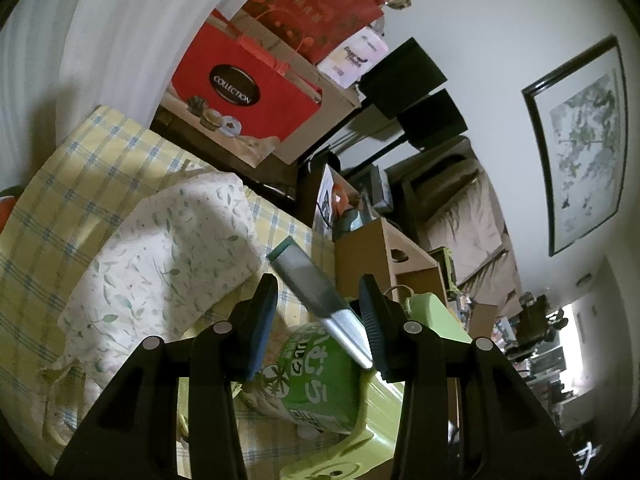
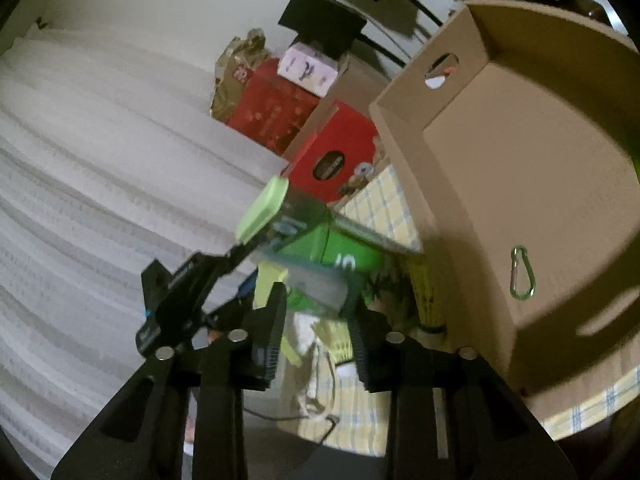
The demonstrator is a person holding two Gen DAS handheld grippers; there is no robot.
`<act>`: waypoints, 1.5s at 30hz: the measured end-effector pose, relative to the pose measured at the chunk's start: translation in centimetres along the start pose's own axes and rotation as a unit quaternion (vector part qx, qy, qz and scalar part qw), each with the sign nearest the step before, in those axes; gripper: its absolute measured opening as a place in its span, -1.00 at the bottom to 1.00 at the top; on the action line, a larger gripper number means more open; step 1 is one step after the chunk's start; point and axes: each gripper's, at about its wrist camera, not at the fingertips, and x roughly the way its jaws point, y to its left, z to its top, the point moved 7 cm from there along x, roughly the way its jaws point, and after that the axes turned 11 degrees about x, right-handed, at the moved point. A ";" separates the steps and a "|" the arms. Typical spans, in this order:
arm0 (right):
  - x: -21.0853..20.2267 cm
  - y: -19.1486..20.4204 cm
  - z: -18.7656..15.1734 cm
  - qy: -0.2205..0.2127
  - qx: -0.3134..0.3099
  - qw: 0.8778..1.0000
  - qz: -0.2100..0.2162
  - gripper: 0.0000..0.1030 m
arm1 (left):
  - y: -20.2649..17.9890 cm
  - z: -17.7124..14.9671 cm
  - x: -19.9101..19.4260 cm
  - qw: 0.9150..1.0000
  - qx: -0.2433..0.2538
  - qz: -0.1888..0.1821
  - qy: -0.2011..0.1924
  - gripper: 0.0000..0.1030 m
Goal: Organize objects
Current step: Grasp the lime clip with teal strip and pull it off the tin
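Note:
In the left wrist view my left gripper [image 1: 318,320] has its jaws apart, and a grey tube with a teal cap [image 1: 316,292] lies against the right finger [image 1: 374,320]; whether it is gripped is unclear. Below it a green printed cup [image 1: 316,380] sits in a lime green tray [image 1: 360,432]. In the right wrist view my right gripper [image 2: 318,332] is shut on a clear-wrapped green box with a light green end [image 2: 304,240], held beside the open cardboard box [image 2: 520,184]. A green carabiner [image 2: 522,274] lies inside that box.
A yellow checked cloth [image 1: 72,200] covers the surface, with a leaf-print pillow [image 1: 168,256] on it. Red gift bags [image 1: 248,92] and black panels [image 1: 404,76] stand at the back. The cardboard box [image 1: 384,248] stands behind the tray. A framed picture [image 1: 584,148] hangs on the wall.

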 end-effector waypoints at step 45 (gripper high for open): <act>-4.1 0.4 3.2 -0.046 0.009 0.999 0.012 -0.62 | -4.2 -4.2 -4.9 0.998 -0.002 -0.054 -0.021 -0.46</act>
